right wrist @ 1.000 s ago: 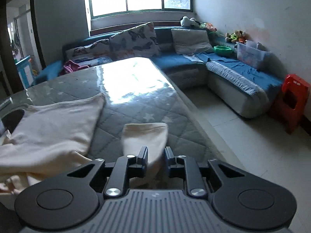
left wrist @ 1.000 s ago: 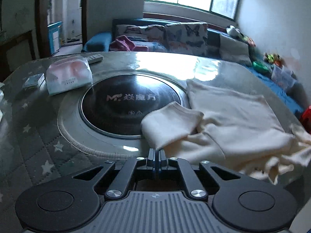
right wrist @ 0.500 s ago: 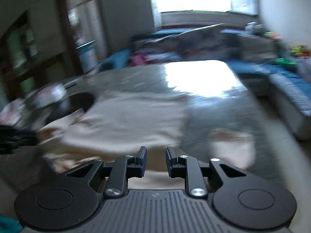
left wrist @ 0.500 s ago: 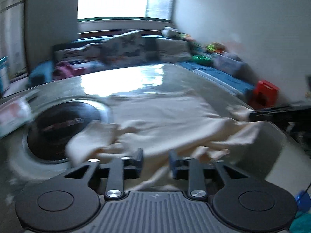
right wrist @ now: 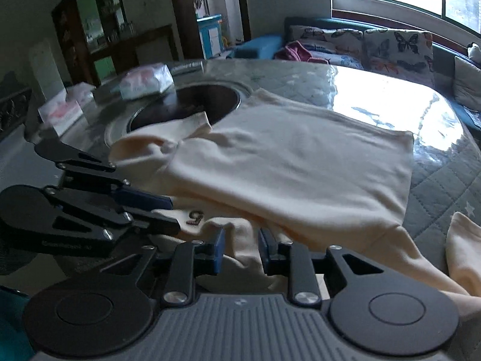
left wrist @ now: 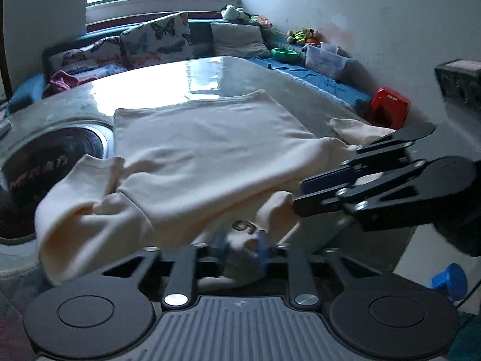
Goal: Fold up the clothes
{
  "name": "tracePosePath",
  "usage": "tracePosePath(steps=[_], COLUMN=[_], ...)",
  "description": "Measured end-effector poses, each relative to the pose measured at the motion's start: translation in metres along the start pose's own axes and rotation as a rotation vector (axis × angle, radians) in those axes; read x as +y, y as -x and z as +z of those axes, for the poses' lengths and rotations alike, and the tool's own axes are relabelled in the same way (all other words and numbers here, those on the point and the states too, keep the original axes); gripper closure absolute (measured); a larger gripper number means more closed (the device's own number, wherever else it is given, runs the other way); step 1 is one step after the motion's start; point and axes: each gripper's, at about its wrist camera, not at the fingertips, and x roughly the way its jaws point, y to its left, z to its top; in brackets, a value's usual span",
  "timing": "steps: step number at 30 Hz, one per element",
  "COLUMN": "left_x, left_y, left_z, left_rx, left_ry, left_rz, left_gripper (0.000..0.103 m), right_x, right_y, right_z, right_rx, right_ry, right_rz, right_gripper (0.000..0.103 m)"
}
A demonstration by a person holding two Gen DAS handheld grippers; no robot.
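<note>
A cream sweatshirt [left wrist: 204, 150] lies spread on the table, with its left sleeve [left wrist: 81, 186] folded in and its right sleeve [left wrist: 357, 129] lying out toward the table edge. The near edge bears a small dark number mark [left wrist: 245, 225]. My left gripper [left wrist: 242, 249] is open with that edge bunched between its fingers. In the right wrist view the sweatshirt [right wrist: 300, 156] fills the middle. There my right gripper [right wrist: 240, 249] is open too, with the same edge between its fingers. The left gripper [right wrist: 174, 214] shows close by, on its left.
A round black hotplate [left wrist: 45, 174] is set into the table beside the left sleeve, and a tissue pack [right wrist: 147, 81] lies behind it. The quilted table top [right wrist: 436, 174] ends at the right. A red stool [left wrist: 389, 105] and a blue sofa [left wrist: 156, 39] stand beyond.
My left gripper has opened, left the left sleeve and swung right to the near edge. The right gripper has left the right sleeve and swung left, so both now meet there.
</note>
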Motion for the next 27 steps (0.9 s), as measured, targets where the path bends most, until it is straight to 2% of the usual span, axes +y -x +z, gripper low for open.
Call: tracePosePath(steps=[1, 3, 6, 7, 8, 11, 16, 21, 24, 27], left_x=[-0.001, -0.002, -0.005, -0.007, -0.007, -0.009, -0.007, -0.002, 0.001, 0.006], left_y=[0.002, 0.010, 0.022, 0.025, 0.029, 0.037, 0.043, 0.042, 0.040, 0.028], left_z=[0.000, 0.000, 0.000, -0.001, -0.002, -0.008, -0.019, -0.014, -0.002, 0.009], left_rx=[-0.008, -0.033, -0.075, -0.082, -0.086, -0.085, -0.061, -0.063, -0.100, -0.108], left_ry=[-0.005, -0.007, -0.015, -0.019, -0.023, -0.031, -0.055, -0.050, -0.036, -0.012], left_rz=[0.002, -0.002, -0.018, -0.023, -0.027, -0.045, -0.072, -0.057, -0.045, -0.036], left_gripper=[0.094, 0.095, 0.096, 0.096, 0.096, 0.096, 0.095, 0.094, 0.094, 0.094], right_x=[0.001, 0.003, 0.006, 0.008, 0.009, 0.012, 0.019, 0.028, 0.025, 0.015], right_y=[0.000, 0.000, -0.001, -0.001, -0.001, -0.002, 0.013, 0.018, 0.026, 0.037], right_z=[0.000, -0.001, -0.002, -0.003, -0.003, -0.004, -0.011, -0.024, -0.023, -0.012], right_rx=[0.001, 0.004, 0.008, 0.009, 0.011, 0.014, 0.067, 0.137, 0.121, 0.063], right_ry=[0.008, 0.024, 0.049, 0.057, 0.065, 0.089, 0.124, 0.152, 0.136, 0.119], right_rz=[-0.005, -0.015, -0.030, -0.035, -0.040, -0.055, 0.008, 0.065, 0.078, 0.035], right_gripper=[0.077, 0.072, 0.073, 0.076, 0.086, 0.098, 0.100, 0.099, 0.098, 0.092])
